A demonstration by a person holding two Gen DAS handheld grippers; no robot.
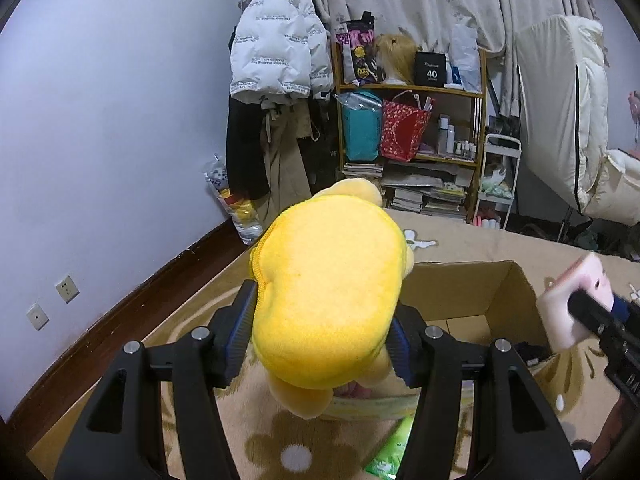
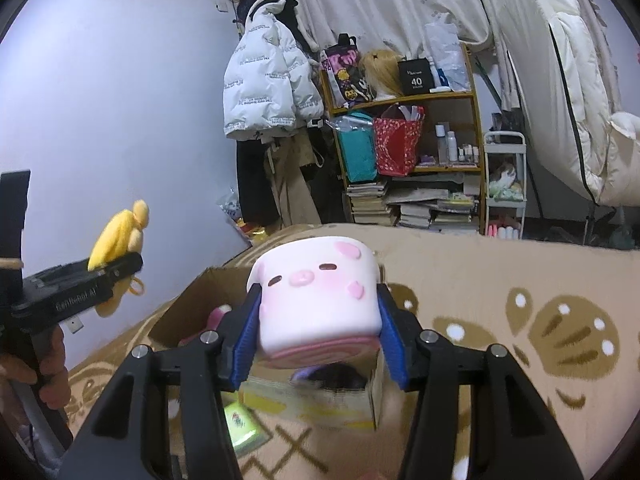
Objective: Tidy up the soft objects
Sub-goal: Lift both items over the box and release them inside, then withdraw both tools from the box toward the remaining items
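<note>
The left gripper (image 1: pixel 320 328) has its fingers pinching a yellow plush toy (image 1: pixel 328 296), held up in the air over the patterned blanket (image 1: pixel 200 420). The right gripper (image 2: pixel 316 332) has its fingers clamped on a pink squishy toy (image 2: pixel 320 300) with a little face, above the open cardboard box (image 2: pixel 192 300).

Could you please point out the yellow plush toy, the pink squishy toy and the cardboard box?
yellow plush toy (image 1: pixel 328 292), left wrist view, its broad yellow back.
pink squishy toy (image 2: pixel 320 300), right wrist view, its face.
cardboard box (image 1: pixel 460 288), left wrist view, inner far wall.
</note>
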